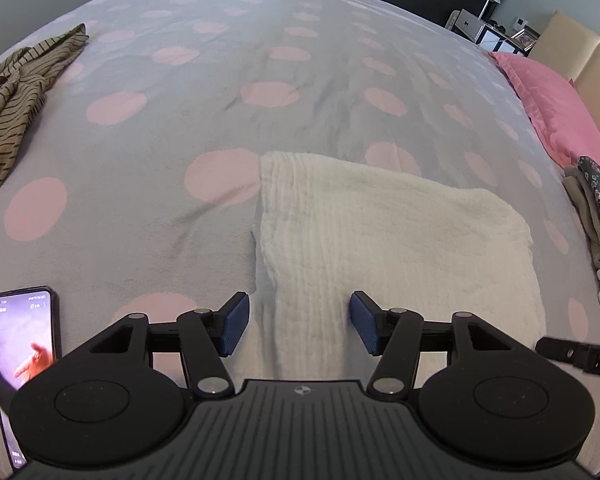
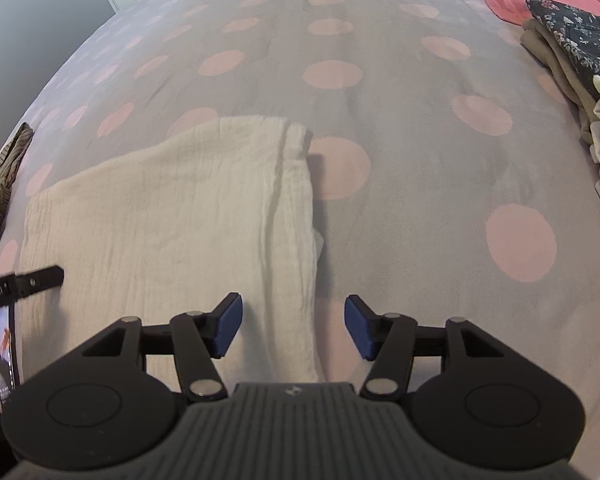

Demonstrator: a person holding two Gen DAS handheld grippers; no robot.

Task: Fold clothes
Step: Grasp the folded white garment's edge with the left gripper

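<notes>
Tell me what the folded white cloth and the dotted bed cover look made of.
Folded white cloth: probably cotton gauze or muslin, matte, with fine crinkled ribs. Grey bed cover with pink dots: soft woven fabric, matte, lightly creased; the fibre is unclear.

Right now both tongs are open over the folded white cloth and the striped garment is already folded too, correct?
Not quite. The left tongs and right tongs are open over the folded white cloth, but the left wrist view shows the striped garment lying crumpled, unfolded.

White lettering on black claw arm (image 2: 20, 286), partly cut off, unreadable.
</notes>
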